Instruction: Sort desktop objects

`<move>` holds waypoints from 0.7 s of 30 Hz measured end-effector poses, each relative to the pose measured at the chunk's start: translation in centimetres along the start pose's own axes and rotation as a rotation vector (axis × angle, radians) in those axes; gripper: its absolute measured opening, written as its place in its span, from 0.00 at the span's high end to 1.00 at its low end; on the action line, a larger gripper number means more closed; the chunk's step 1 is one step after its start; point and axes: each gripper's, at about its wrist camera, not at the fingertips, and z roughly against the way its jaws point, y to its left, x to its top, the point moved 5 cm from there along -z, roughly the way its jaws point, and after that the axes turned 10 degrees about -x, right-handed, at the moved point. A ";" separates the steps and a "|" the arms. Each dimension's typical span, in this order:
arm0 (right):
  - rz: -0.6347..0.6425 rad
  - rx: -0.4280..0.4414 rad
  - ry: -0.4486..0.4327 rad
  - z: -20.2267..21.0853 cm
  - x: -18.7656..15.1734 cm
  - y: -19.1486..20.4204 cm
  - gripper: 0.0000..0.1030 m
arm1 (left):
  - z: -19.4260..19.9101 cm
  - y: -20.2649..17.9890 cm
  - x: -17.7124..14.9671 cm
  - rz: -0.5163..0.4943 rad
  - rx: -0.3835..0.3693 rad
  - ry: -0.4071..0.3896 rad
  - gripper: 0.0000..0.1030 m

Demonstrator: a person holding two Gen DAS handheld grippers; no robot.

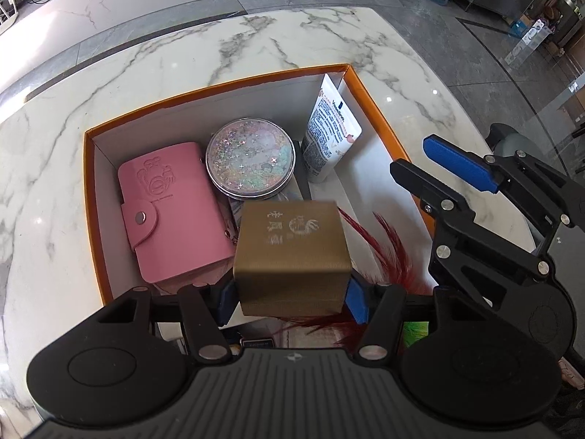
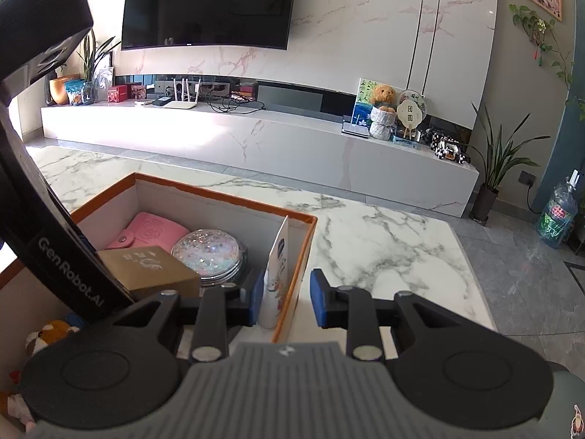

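Box (image 1: 290, 256), brown-gold, sits between fingers of left gripper (image 1: 290, 298), over orange-rimmed carton (image 1: 219, 86) on marble table (image 1: 146, 62). Blue pads at both box sides; real pinch or not, cannot tell. In carton: pink wallet (image 1: 164, 216), round glitter case (image 1: 249, 157), white tube (image 1: 331, 128) leaning on right wall. Right gripper (image 2: 287, 300) fingers spread, astride carton wall and tube, not pressing them.

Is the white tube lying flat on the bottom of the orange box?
No, the white tube stands tilted, leaning against the side wall of the orange box, cap end down.
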 end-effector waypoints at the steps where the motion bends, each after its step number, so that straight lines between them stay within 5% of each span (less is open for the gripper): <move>1: -0.001 -0.001 0.000 0.0 0.0 0.0 0.71 | 0.0 0.0 0.0 0.001 -0.002 -0.002 0.33; 11: -0.001 -0.001 -0.003 0.2 0.0 0.1 0.71 | -1.0 1.1 0.3 0.090 -0.025 -0.023 0.33; 21: -0.004 -0.015 -0.002 0.1 0.0 -0.1 0.72 | -2.4 1.8 1.9 0.178 -0.033 0.067 0.33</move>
